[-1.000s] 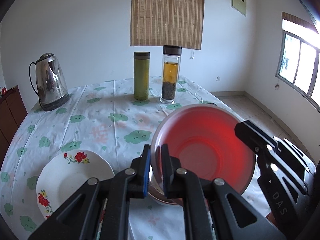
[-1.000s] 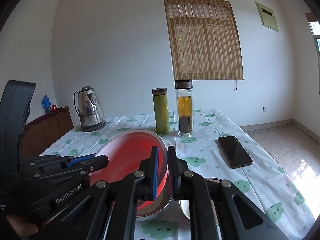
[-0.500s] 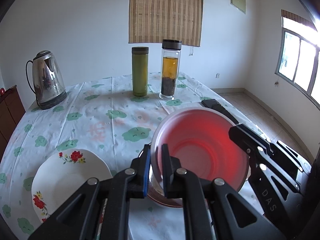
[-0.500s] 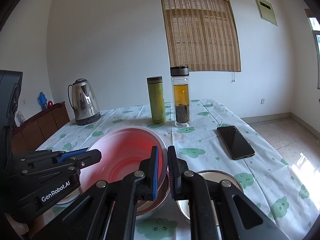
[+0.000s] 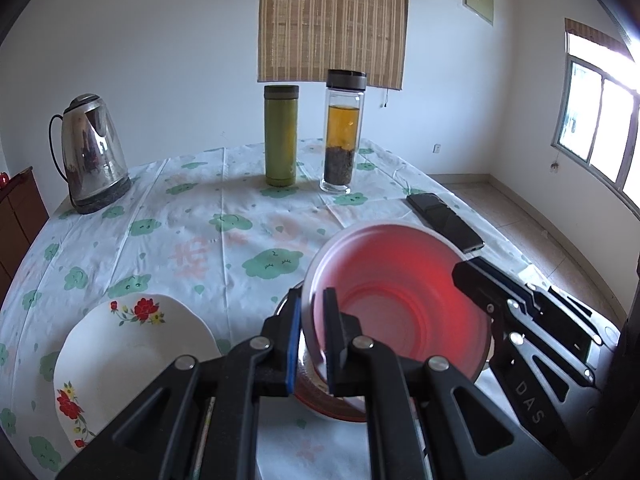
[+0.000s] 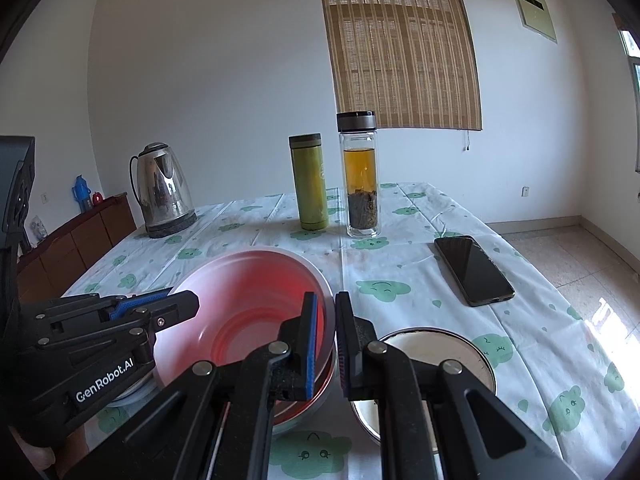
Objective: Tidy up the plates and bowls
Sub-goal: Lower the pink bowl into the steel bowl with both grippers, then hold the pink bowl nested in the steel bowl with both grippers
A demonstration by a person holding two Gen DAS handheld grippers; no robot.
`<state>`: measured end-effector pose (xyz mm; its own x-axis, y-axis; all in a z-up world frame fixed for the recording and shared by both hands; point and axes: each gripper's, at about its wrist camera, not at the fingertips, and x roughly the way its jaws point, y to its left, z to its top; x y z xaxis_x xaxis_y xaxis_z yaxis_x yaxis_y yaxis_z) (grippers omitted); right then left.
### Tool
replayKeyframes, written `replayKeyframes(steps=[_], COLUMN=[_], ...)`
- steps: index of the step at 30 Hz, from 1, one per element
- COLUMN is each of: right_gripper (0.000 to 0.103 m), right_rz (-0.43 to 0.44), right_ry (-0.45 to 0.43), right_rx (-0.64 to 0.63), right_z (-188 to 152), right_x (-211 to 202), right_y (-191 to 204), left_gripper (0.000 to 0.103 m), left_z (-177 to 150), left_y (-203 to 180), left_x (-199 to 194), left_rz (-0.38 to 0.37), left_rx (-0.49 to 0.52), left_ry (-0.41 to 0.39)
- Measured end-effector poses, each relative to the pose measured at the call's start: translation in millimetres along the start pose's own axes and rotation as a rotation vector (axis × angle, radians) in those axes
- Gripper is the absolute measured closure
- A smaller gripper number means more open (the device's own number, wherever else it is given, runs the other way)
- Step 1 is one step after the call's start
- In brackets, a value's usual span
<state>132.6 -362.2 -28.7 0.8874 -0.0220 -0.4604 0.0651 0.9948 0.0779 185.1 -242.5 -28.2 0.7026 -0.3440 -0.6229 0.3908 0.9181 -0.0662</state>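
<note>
Both grippers pinched the red bowl (image 5: 400,300) by its rim: the left gripper (image 5: 312,336) clamped the near-left edge, and the right gripper (image 6: 326,344) clamped the opposite edge, each with one finger inside the wall and one outside. The red bowl hung tilted just above a darker bowl (image 5: 332,404) that sat on the bench (image 5: 200,232), so the judged step was nesting the one into the other. A floral plate (image 5: 120,360) lay to the left of the red bowl, a metal-rimmed dish (image 6: 436,352) just to its right, and a phone (image 6: 472,270) beyond that dish. The kettle (image 5: 94,152), the green flask (image 5: 280,136) and the glass tea bottle (image 5: 344,132) stood well behind the red bowl. The main risk seemed to be the tilt: if one side were released first, or the two hands came down unevenly, the red bowl could land askew on the darker bowl's rim, rock and slide off towards the metal-rimmed dish. The rim was thin and smooth, so a twist between the two grips might have let it slip from the pads.
</note>
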Motion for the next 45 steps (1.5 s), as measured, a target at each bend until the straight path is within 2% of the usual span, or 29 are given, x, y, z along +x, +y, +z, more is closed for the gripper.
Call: replayKeyframes(steps=[17, 45], right_gripper=[0.093, 0.093], right_rz=[0.002, -0.009], right_ry=[0.069, 0.101], right_rx=[-0.023, -0.041], right_z=[-8.9, -15.3], right_x=[13.3, 19.1], right_y=[5.1, 8.1], left_gripper=[0.096, 0.096], left_z=[-4.5, -9.8], left_y=[7.6, 8.9], left_x=[12.6, 23.1], left_rz=[0.008, 0.014], left_rx=[-0.016, -0.014], left_ry=[0.048, 0.084])
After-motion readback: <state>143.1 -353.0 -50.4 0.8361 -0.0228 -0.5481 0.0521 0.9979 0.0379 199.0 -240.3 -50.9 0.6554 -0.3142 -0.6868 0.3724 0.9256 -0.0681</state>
